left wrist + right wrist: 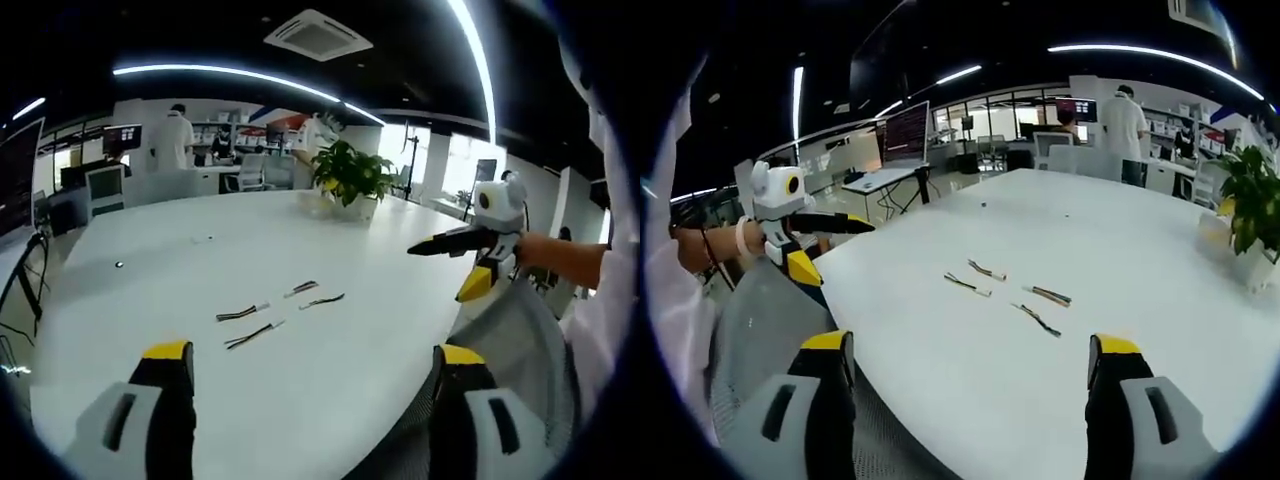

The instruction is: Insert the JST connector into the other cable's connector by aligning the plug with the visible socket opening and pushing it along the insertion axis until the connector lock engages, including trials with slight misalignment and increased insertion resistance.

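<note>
Several short wired JST cables lie loose on the white table (150, 260). In the left gripper view two lie nearer me (242, 313) (254, 334) and two farther off (300, 289) (322, 300). My left gripper (315, 375) stands open above the table's near edge, holding nothing. The right gripper (436, 273) reaches in from the right, held by a hand, clear of the cables. In the right gripper view the cables (987, 269) (967, 284) (1050, 295) (1038, 319) lie ahead of my open right gripper (970, 350), and the left gripper (845, 255) hovers at the table's left edge.
A potted plant (350, 178) stands at the table's far end. A grey mesh chair back (520, 340) sits below the right gripper at the table edge. Desks, monitors (904, 132) and standing people (172, 138) fill the room behind.
</note>
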Demonstrator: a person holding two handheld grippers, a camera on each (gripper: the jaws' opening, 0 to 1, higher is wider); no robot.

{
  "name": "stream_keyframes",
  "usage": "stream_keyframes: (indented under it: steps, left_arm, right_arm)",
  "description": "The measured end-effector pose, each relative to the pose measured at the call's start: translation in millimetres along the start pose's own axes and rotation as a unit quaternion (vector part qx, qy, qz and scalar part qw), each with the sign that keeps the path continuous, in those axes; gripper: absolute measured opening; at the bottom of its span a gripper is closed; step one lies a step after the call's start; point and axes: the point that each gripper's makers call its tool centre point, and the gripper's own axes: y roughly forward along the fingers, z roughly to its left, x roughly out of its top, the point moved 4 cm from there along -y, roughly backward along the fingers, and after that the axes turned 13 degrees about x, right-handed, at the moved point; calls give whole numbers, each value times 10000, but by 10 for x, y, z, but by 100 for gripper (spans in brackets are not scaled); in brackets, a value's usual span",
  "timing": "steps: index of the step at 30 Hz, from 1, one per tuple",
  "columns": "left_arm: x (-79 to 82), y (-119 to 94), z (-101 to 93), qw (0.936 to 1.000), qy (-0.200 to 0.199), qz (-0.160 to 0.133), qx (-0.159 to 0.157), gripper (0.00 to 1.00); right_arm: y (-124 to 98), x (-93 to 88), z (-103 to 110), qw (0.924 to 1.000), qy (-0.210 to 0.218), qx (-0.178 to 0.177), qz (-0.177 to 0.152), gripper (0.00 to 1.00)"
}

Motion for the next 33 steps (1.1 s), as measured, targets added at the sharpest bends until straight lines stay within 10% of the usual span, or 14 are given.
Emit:
stream_keyframes:
  steps: [33]
  left_arm:
    - [25,8,113,9996,273,84,87,99]
  right_arm:
    - [26,36,-77,10000,-62,22,70,94]
